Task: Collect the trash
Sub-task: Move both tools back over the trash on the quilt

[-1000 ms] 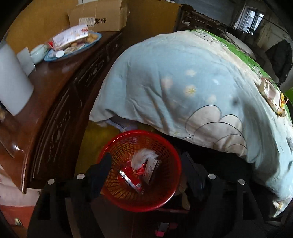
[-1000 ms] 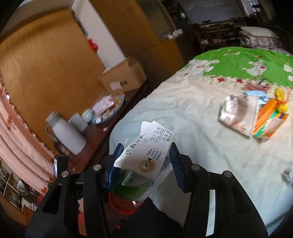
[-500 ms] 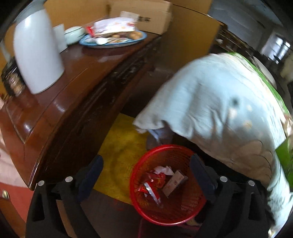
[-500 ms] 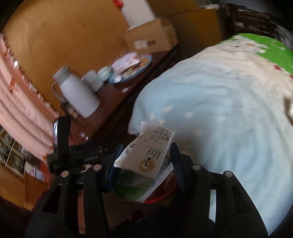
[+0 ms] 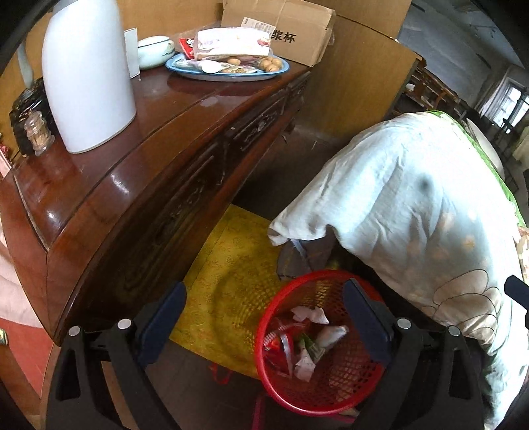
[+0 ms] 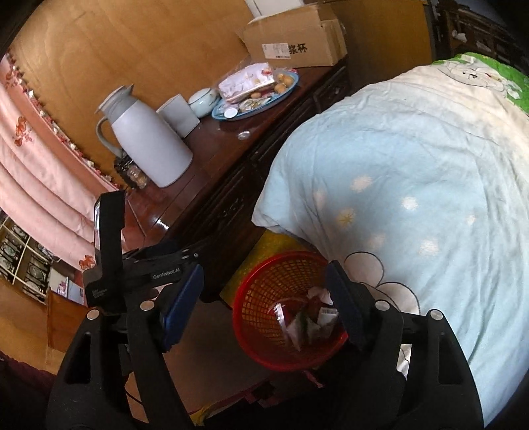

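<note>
Red plastic basket (image 5: 325, 390) is sitting between the dark wooden dresser (image 5: 139, 211) and the drooping quilt (image 6: 413, 172). The left gripper (image 5: 264, 314) is hanging wide apart, empty; the right gripper (image 6: 264, 291) is opening, nothing between its jaws. Only the right view is showing the pink curtain (image 6: 36, 185).

The dark wooden counter (image 5: 185, 132) carries a white thermos jug (image 5: 86, 72) near its front end. Just beside the jug stand a small glass jar (image 5: 37, 134) and a white square container (image 6: 178, 114). A lidded white bowl (image 5: 154, 51) sits farther back. Beyond it, a blue oval plate (image 5: 228, 71) holds snack packets and small round items. A cardboard box (image 5: 291, 29) occupies the far end.

The floor (image 5: 274, 165) carries a yellow mat (image 5: 231, 264) between the counter and the bed (image 6: 413, 165). A red mesh basket (image 5: 330, 380) stands at the mat's edge and contains crumpled wrappers and paper. A pale blue quilt (image 5: 413, 215) covers the bed.
</note>
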### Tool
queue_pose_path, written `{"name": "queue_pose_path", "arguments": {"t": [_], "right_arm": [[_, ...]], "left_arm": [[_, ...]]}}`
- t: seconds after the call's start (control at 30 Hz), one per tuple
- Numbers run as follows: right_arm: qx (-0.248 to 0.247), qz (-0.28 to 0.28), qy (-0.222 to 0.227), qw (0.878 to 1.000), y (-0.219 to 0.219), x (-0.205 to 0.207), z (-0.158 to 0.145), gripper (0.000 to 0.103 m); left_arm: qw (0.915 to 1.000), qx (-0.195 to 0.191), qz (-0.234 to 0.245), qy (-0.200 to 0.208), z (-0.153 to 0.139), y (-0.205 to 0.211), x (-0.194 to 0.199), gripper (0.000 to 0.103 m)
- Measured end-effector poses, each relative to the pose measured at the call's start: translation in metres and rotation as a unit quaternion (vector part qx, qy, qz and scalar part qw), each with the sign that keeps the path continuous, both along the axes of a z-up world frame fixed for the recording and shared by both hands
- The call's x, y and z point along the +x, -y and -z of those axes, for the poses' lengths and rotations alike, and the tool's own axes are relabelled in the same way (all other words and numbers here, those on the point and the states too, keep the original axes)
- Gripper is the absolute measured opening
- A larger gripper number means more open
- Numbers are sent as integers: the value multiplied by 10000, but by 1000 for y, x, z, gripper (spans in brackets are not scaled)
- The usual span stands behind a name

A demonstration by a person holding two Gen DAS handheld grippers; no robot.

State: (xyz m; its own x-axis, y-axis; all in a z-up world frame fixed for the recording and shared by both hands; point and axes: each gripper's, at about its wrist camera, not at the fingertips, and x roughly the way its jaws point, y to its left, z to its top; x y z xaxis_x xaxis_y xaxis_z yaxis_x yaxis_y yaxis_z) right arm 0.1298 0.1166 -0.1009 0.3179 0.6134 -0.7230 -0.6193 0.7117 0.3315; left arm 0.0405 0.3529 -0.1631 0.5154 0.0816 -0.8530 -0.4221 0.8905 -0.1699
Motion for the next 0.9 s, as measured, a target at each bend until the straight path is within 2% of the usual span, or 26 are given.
{"name": "queue_pose_path", "arguments": {"t": [0.3,0.5,0.7,0.9], "right_arm": [[307,197,96,9993,25,-4,-13,75],[646,400,143,9970,57,-8,-22,77],[953,751,273,9922,105,-12,-32,79],[1316,1331,350,9817,172,-10,-38,80]], "left_arm": [[9990,308,279,155,-25,31,3,94],[9959,681,529,265,-50,64,4,94],[9904,1045,838,337,-71,110,6,95],[9812,1404,1246,444,-90,166,15,97]]}}
